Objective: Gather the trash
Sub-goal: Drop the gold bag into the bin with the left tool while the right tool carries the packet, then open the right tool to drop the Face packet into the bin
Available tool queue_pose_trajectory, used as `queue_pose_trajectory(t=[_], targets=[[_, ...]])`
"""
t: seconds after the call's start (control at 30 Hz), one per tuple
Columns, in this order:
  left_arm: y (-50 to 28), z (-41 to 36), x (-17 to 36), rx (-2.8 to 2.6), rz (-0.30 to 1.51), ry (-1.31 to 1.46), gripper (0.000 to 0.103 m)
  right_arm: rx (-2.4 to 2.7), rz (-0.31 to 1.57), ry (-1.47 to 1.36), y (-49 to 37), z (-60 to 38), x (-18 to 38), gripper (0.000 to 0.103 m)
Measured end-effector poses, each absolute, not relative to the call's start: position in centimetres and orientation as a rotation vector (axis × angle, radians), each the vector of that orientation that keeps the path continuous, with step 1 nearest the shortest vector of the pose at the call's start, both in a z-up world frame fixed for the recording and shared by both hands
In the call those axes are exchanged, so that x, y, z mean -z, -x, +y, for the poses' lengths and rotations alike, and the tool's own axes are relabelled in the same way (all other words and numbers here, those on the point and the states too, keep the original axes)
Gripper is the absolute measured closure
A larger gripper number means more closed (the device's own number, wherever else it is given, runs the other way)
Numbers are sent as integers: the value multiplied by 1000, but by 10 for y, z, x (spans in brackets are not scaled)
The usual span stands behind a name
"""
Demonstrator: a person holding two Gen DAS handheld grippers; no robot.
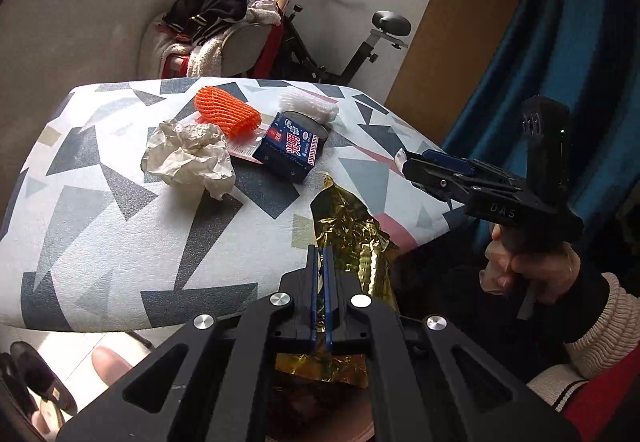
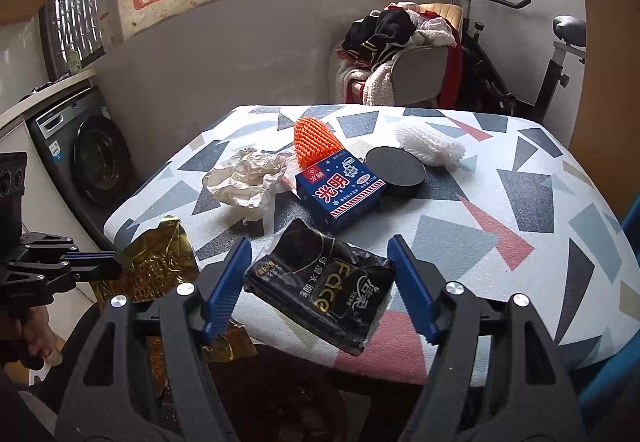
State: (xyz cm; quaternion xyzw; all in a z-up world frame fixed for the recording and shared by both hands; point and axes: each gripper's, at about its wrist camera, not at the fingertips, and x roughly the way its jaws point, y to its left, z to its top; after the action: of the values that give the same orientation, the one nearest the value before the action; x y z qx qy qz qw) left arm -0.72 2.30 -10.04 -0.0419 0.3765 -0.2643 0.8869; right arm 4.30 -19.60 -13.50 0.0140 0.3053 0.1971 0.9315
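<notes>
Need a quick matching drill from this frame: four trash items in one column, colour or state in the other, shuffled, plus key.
Items:
1. foam net
2. paper ball
3. tissue pack
4. foil bag

Descriptions:
A. gold, hanging off the table's near edge, pinched by the left tongs
B. orange, lying behind the blue box
C. black, lying between the open fingers of the right tongs
D. off-white, crumpled, left of the blue box

Pairs: 1-B, 2-D, 3-C, 4-A
</notes>
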Motion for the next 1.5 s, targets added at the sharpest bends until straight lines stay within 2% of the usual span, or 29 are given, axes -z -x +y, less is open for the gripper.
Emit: queue_pose_trajectory(t=[0.43, 0.5, 0.57, 0.7, 0.77, 0.87, 1.1, 1.5], targets=[[36, 0, 149, 624, 880, 45, 99, -420, 656, -11, -27, -193, 146, 32], [37, 2, 150, 626, 878, 65, 88, -415, 671, -35, -25, -196, 152, 32], [38, 7, 150, 611, 858, 85, 57, -412, 681, -43, -22, -197, 158, 32], [42, 20, 144, 544, 800, 96, 39, -428, 710, -38, -16, -194, 170, 32], [44, 27, 138, 480, 759, 80, 27, -443, 729, -22, -13, -189, 178, 32], [47, 34, 128, 387, 697, 49, 16, -462, 751, 14, -8, -179, 189, 32], [52, 50, 125, 277, 604, 19, 10, -501, 800, 61, 0, -158, 212, 32], [32, 63, 150, 225, 720, 101, 9, -533, 894, 180, 2, -133, 241, 32]])
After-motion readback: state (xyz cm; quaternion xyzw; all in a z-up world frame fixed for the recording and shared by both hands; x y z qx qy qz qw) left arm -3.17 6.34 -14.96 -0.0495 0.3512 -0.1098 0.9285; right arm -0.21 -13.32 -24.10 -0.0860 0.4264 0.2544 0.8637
